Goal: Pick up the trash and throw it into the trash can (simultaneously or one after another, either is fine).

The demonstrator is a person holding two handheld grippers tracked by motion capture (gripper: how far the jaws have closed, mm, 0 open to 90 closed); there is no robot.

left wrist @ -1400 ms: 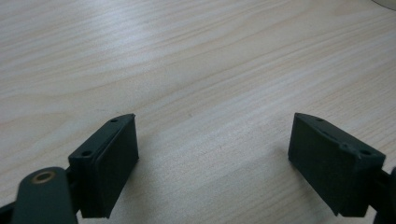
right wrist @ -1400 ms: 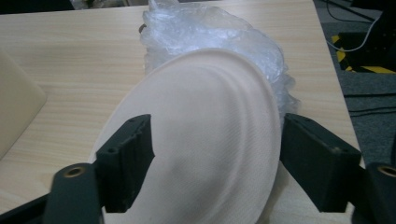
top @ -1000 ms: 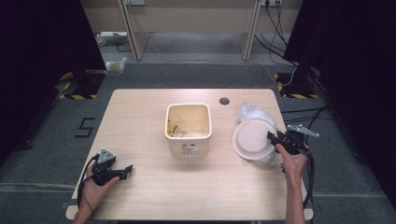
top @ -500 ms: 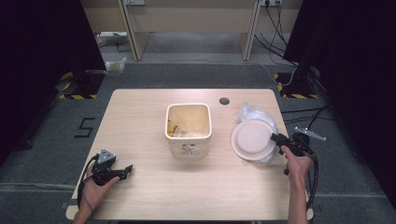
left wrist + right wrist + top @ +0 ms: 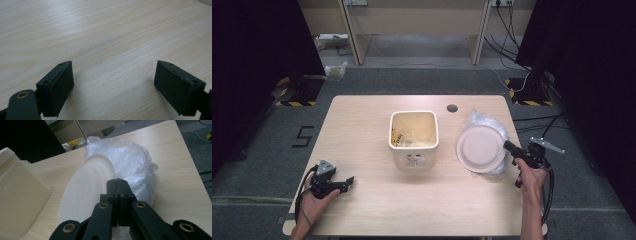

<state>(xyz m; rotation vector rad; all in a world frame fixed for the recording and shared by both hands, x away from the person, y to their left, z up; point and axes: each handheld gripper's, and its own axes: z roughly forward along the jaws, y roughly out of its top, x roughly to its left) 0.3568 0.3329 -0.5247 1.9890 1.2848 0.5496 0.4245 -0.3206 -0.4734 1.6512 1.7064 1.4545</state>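
A white paper plate (image 5: 480, 148) (image 5: 86, 192) lies on a crumpled clear plastic bag (image 5: 482, 121) (image 5: 130, 162) at the table's right. My right gripper (image 5: 507, 146) (image 5: 118, 185) is at the plate's right rim. Its jaws have just been closing and now stand pressed together, with the rim apparently pinched between them. A cream square bin (image 5: 413, 137) (image 5: 17, 195) with scraps inside stands mid-table. Near the front left corner my left gripper (image 5: 348, 181) (image 5: 113, 85) rests low over bare wood, jaws wide apart and nothing between them.
A round cable hole (image 5: 452, 108) sits in the wooden table (image 5: 362, 125) behind the bin. The table's right edge is close to the right hand. Cables and dark curtains surround the table on the floor.
The right gripper's jaws have gone from apart to pressed together at the plate's right rim, and the hand shifted slightly. The left hand and gripper stayed still.
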